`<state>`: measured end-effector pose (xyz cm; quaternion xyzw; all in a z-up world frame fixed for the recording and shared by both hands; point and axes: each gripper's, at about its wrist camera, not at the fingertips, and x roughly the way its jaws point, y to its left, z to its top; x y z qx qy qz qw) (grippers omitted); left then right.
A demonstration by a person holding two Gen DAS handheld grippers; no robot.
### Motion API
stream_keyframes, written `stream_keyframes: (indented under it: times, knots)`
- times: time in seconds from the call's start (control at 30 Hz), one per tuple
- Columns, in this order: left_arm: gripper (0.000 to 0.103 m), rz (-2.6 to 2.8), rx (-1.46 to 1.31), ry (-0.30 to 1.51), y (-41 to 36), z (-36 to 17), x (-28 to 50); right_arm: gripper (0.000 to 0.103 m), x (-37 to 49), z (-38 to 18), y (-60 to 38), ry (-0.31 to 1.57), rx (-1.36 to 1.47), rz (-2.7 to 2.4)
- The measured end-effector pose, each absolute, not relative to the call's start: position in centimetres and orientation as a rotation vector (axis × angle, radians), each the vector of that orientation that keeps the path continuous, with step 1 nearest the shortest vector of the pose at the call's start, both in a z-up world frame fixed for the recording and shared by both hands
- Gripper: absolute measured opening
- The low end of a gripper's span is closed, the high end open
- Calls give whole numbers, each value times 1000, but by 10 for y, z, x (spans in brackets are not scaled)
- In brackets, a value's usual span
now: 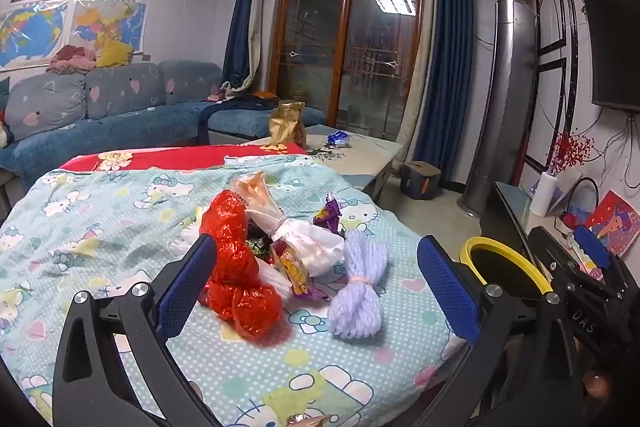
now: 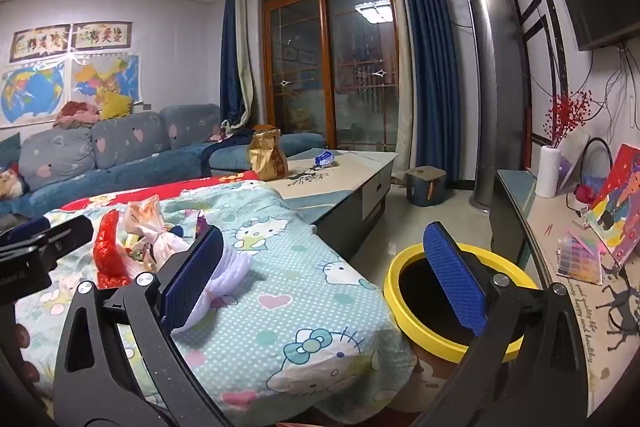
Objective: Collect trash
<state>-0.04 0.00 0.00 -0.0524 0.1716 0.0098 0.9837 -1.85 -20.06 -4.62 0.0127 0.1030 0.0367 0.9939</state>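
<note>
A pile of trash lies on the Hello Kitty sheet (image 1: 100, 227): a crumpled red plastic bag (image 1: 236, 267), a tied white and orange bag (image 1: 288, 227), a purple wrapper (image 1: 328, 217), a yellow snack wrapper (image 1: 294, 267) and a lavender yarn bundle (image 1: 360, 287). My left gripper (image 1: 320, 283) is open and empty, just in front of the pile. My right gripper (image 2: 324, 283) is open and empty, above the sheet's right edge, with the yarn (image 2: 228, 275) by its left finger. A yellow-rimmed bin (image 2: 452, 343) stands on the floor right of the table; it also shows in the left wrist view (image 1: 500, 259).
A gold bag (image 1: 286, 125) and a blue wrapper (image 1: 338, 139) sit on the far coffee table (image 2: 360, 167). A blue sofa (image 1: 100, 115) is behind at left. A TV stand (image 2: 580, 267) with pictures and a white vase (image 2: 548, 171) runs along the right.
</note>
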Motion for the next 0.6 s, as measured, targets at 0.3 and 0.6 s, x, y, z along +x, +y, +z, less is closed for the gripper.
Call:
stream_keyframes:
  times: [0.3, 0.6]
  knots:
    - [97, 18, -119, 348, -8, 2, -8, 92, -19, -46, -200, 202, 31, 73]
    - [97, 7, -124, 357, -4, 2, -6, 92, -20, -46, -197, 211, 21, 71]
